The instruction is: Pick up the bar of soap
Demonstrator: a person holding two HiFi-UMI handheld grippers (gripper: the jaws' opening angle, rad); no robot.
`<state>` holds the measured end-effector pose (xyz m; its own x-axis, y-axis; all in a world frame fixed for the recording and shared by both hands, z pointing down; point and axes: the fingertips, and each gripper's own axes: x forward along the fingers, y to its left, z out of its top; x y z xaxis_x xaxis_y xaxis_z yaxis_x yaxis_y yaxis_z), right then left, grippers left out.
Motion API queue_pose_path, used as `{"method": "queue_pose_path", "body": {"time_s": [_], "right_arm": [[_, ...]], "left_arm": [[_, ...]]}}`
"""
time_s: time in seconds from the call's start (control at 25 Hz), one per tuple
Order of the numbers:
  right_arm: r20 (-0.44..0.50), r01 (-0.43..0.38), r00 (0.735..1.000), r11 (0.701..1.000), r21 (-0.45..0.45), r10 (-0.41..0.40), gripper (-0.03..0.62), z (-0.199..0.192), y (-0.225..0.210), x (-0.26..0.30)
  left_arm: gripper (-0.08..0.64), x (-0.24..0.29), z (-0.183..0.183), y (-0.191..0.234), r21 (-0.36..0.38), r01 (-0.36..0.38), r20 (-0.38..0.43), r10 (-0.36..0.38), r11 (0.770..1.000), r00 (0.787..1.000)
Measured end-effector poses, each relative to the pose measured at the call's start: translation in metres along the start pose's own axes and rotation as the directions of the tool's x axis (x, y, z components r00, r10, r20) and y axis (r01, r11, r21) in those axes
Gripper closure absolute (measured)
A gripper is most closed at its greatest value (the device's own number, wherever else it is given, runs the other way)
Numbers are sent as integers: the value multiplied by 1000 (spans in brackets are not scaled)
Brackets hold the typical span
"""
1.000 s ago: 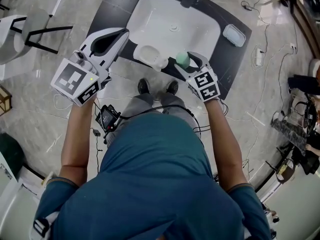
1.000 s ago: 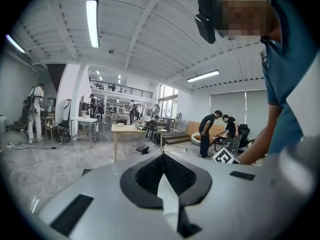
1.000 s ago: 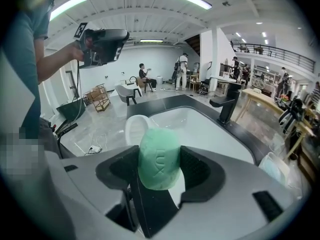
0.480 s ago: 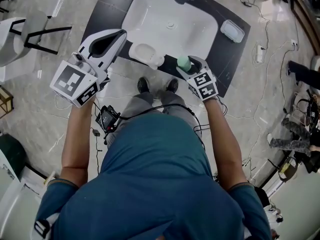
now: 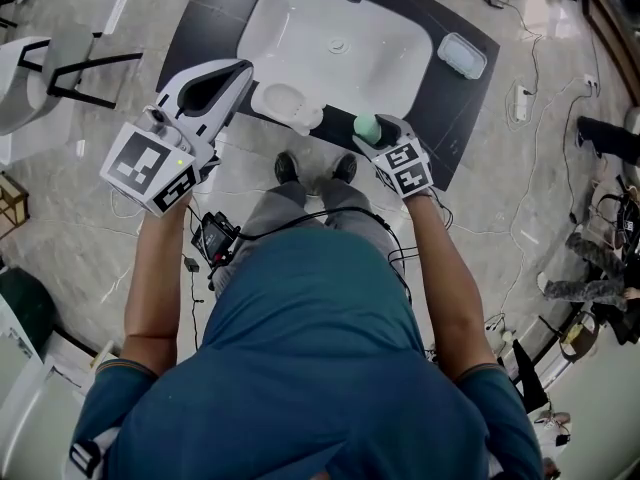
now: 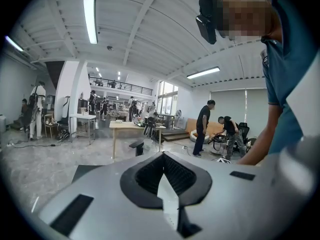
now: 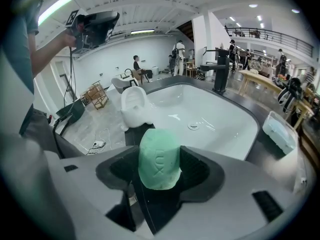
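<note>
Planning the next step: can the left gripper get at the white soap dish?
Probably yes. The soap dish sits on the counter's near edge, beside the left gripper, nothing between them; the right gripper, clamped on the green soap, is off to the other side.

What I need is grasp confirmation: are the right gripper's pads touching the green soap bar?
Touching. The right gripper view shows the green soap bar pressed between both pads of the right gripper, with no gap on either side.

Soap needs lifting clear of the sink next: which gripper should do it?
Right. The right gripper is clamped on the green soap bar by the sink; the left gripper is shut, empty and off to the side.
</note>
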<state>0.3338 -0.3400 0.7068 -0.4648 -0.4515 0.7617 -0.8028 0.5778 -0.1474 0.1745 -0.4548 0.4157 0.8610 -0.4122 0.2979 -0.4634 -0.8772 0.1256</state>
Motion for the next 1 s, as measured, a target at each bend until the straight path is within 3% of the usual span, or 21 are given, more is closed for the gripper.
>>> {"method": "queue_pose_path", "body": {"time_s": [1.0], "right_arm": [[-13, -8, 1000, 1000, -12, 8, 327, -13, 10, 10]], "left_arm": [[558, -3, -3, -5, 2, 2, -5, -2, 1000, 1000]]}}
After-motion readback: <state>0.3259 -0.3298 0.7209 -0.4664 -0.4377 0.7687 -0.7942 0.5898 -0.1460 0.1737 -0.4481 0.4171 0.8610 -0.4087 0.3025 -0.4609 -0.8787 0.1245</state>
